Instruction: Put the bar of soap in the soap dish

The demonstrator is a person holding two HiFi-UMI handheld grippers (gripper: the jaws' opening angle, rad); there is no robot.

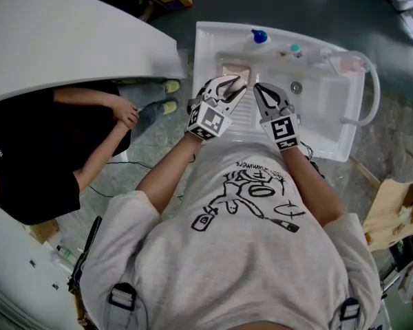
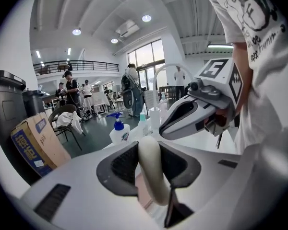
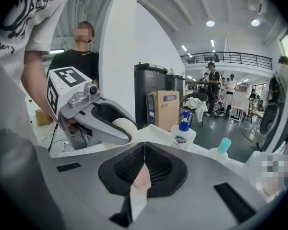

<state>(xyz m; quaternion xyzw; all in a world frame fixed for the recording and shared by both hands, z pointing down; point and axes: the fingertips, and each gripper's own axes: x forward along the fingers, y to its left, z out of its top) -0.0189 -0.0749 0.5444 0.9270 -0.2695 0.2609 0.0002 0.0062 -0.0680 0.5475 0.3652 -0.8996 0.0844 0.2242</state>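
The left gripper [image 1: 233, 82] has its fingers [image 2: 122, 164] set wide and clamped on the bar of soap [image 2: 153, 171], a cream oval bar held on edge between them. The right gripper [image 1: 260, 88] has its fingers closed together with nothing in them. The 2 grippers sit side by side, near each other but apart, over the white sink [image 1: 205, 50], both pointing toward its back wall. The soap dish [image 1: 234, 69] is pink and lies inside the sink at the back left. In the head view it is just at 12 o'clock from the held soap. The soap is over the dish, and contact between them cannot be confirmed. A blue-topped pump bottle [image 1: 259, 37] and a teal-capped bottle [image 1: 296, 49] stand on the sink's back ledge, at 1 o'clock from the dish. The drain [image 1: 297, 86] lies at 3 o'clock from the right gripper's tips. A second person [image 1: 34, 163] in black stands at 9 o'clock, well apart from the sink.
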